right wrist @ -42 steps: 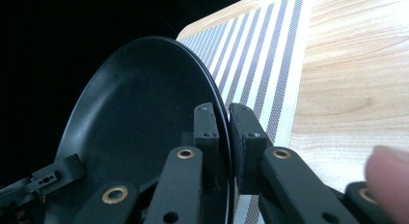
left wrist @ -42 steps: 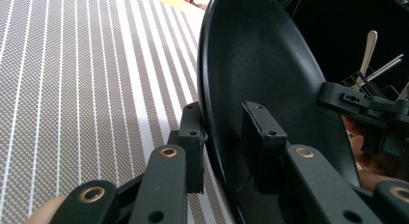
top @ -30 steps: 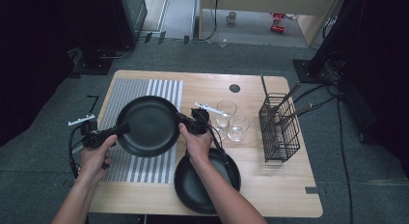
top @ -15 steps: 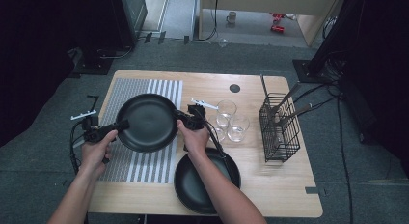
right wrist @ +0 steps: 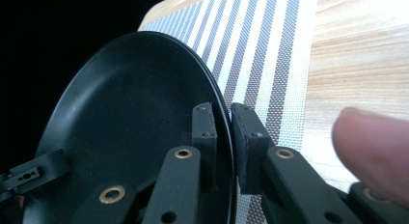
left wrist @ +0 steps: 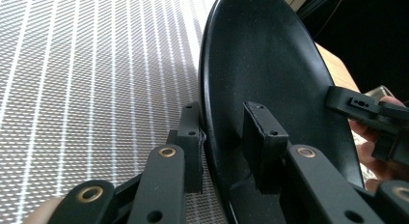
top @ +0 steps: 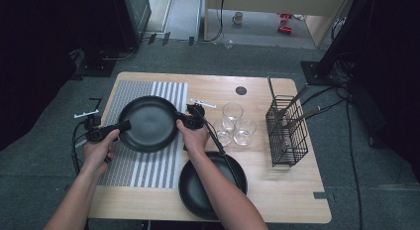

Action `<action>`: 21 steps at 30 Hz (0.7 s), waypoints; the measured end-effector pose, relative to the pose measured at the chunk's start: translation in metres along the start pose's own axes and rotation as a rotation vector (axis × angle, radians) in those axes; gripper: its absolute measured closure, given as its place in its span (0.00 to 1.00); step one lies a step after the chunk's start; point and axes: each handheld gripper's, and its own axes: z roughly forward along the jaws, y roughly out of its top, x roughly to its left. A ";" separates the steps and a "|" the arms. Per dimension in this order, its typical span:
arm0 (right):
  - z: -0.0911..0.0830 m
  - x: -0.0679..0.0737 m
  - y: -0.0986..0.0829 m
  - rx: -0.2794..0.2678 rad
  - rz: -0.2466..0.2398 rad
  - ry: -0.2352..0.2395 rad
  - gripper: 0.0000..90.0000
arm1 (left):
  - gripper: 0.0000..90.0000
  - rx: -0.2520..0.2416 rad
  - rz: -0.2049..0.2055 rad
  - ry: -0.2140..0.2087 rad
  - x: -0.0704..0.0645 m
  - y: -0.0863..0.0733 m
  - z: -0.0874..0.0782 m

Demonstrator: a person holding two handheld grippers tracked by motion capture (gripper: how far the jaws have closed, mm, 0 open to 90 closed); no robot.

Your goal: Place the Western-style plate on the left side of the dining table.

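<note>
A black plate (top: 147, 123) is held over the striped placemat (top: 148, 165), one gripper on each side. My left gripper (top: 124, 126) is shut on its left rim; in the left gripper view the gripper (left wrist: 224, 142) has one jaw under the plate (left wrist: 270, 64) and one inside it. On the opposite rim my right gripper (top: 181, 122) is shut too, and the right gripper view shows this gripper (right wrist: 226, 130) with the plate's (right wrist: 130, 103) edge pinched between its jaws. A second black plate (top: 208, 190) lies on the table's near edge, partly under the right forearm.
Three clear glasses (top: 233, 111) stand just right of the held plate. A black wire basket (top: 286, 131) with cutlery stands at the right. The wooden table (top: 277, 190) has bare wood at the near right. Cables trail from both grippers.
The held plate and both grippers have drifted slightly away from the person and to the left. Both grips stay shut on it.
</note>
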 end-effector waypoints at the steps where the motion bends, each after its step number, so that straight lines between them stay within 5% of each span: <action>1: 0.000 0.000 0.000 0.000 0.000 0.000 0.90 | 0.79 0.000 0.000 0.000 0.000 0.000 0.000; 12: 0.022 -0.001 -0.003 0.033 0.060 -0.037 0.90 | 0.78 0.028 -0.034 0.027 0.018 0.009 0.014; 21: 0.030 -0.004 -0.004 0.038 0.060 -0.065 0.90 | 0.76 0.047 -0.045 0.064 0.022 0.014 0.026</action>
